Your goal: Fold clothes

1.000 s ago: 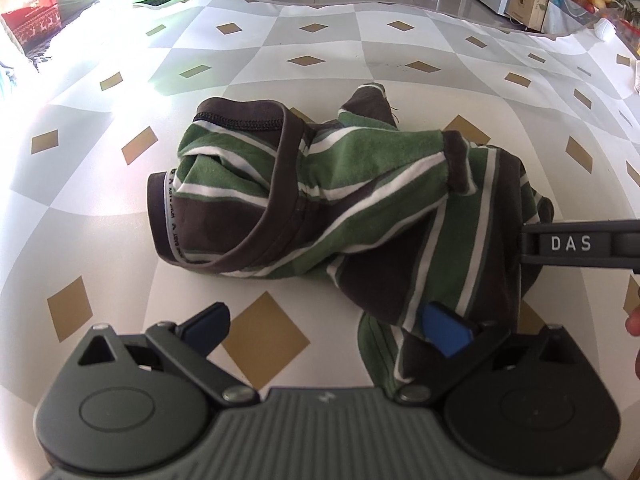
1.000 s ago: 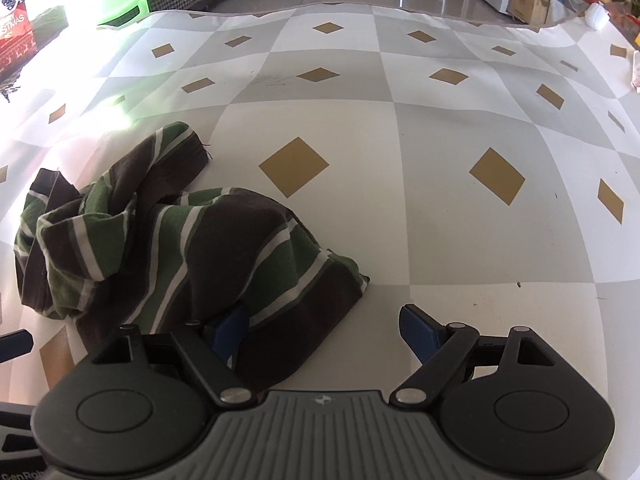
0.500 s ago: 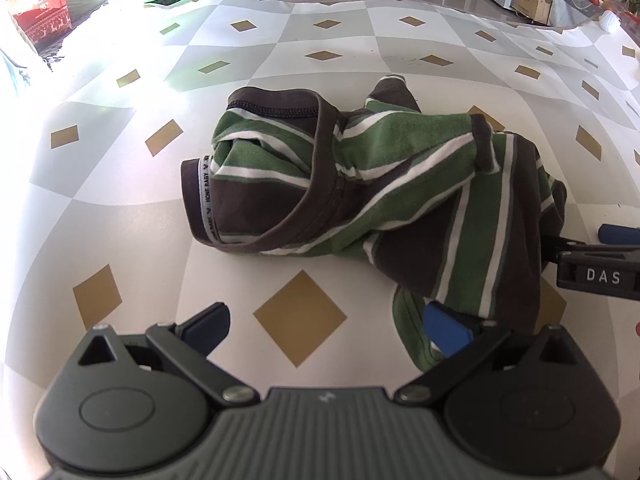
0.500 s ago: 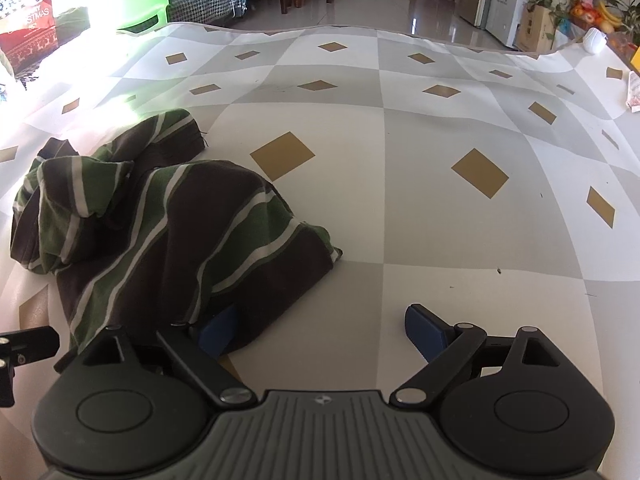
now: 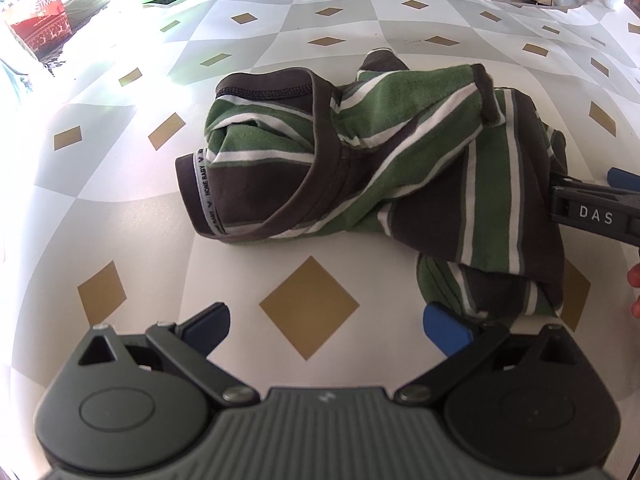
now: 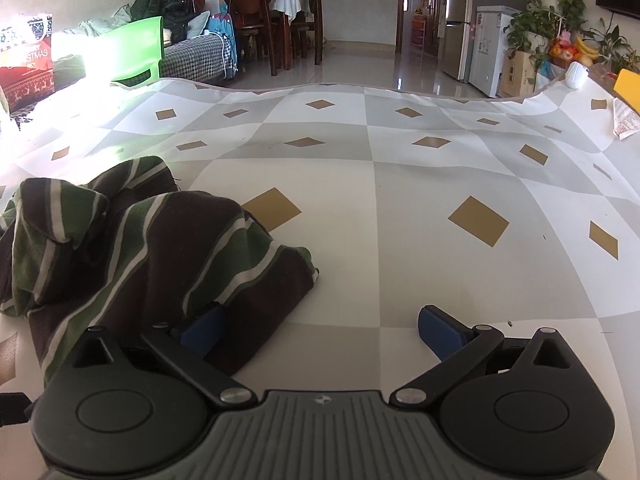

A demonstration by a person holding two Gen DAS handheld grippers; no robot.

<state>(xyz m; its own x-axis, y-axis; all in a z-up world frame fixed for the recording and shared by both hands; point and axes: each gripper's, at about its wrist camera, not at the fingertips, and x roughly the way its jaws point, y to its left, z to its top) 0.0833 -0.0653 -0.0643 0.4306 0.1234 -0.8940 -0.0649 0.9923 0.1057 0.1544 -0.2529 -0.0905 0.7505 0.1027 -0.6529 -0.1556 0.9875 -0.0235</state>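
Observation:
A crumpled shirt with green, brown and white stripes lies on the table's checked cloth; its neckband faces left. My left gripper is open just in front of it, and the right pad touches the shirt's near hem. In the right wrist view the shirt lies at the left. The right gripper is low at the shirt's right end, its jaws opening. Its left pad is tucked against the shirt's corner, and its right pad is over bare cloth. One of the right gripper's fingers shows beside the shirt.
The checked cloth's far edge runs across the back. A red Christmas bag and a green chair stand beyond the far left. A paper slip lies far right. A person's fingertips show at the right border.
The right gripper's jaws have spread wider and its view has tilted up to take in the room. The left gripper has kept its place, and the shirt lies as before.

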